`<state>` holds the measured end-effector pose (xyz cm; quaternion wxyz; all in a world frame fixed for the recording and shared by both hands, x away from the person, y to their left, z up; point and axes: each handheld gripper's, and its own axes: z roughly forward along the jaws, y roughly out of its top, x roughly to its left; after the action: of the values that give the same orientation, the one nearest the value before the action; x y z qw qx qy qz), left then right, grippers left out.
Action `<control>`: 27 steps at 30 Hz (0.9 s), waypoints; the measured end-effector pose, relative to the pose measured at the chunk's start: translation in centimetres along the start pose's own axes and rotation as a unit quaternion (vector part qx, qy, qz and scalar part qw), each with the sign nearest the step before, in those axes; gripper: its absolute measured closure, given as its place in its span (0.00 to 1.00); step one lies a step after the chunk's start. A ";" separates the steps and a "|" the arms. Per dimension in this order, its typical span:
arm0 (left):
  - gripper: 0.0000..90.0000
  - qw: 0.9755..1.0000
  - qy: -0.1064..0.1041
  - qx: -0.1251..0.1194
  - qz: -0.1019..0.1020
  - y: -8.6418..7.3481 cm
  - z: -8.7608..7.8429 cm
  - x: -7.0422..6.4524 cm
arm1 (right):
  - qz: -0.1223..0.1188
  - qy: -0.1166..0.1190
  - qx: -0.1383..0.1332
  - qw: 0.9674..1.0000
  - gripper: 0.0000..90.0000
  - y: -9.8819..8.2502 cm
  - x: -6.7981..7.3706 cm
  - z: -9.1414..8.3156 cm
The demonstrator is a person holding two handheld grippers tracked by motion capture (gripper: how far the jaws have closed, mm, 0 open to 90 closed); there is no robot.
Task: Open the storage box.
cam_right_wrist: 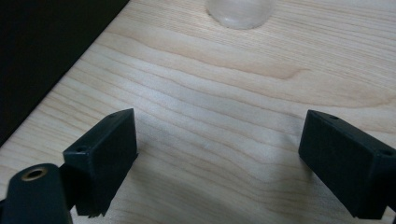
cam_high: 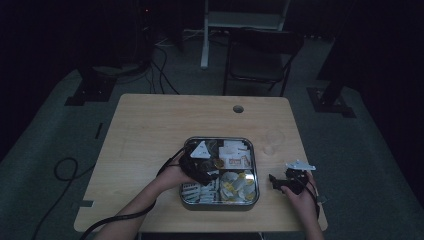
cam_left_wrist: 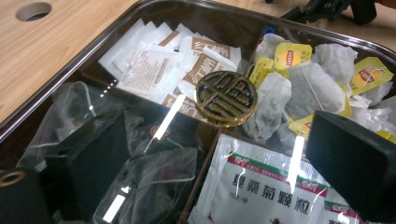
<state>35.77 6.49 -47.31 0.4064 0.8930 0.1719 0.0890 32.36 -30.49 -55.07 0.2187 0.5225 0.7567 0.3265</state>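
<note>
Gold round knob [cam_left_wrist: 226, 98] is seen at the centre of the clear-lidded tray [cam_high: 255, 170] on the bench [cam_high: 150, 120], facing up, no long axis. Left tool [cam_left_wrist: 205, 158] is spread above the lid, nothing pinched; right tool [cam_right_wrist: 219, 154] is spread over bare wood.

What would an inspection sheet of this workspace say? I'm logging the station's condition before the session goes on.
Surface: wooden table, one round hole near its far edge.
Job's things: compartment tray under a clear lid with a gold knob; white sachets, yellow-tagged tea bags, green-striped packets.
Clutter: clear glass right of the tray.
Grippers: left gripper over the lid, jaws apart, nothing between them; right gripper open over bare wood.
Cables: one trailing from the left gripper; more on the floor.
Surroundings: dark room, folding chair behind the table.
</note>
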 end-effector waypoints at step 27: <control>0.65 0.999 -0.019 0.024 0.022 1.6 2.2 0.2 | 0.000 0.000 0.000 1.000 0.12 0.0 0.0 0.0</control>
<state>37.01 4.12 -47.55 0.3863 0.9075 0.1462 0.0769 32.36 -30.49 -55.07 0.2188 0.5225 0.7567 0.3264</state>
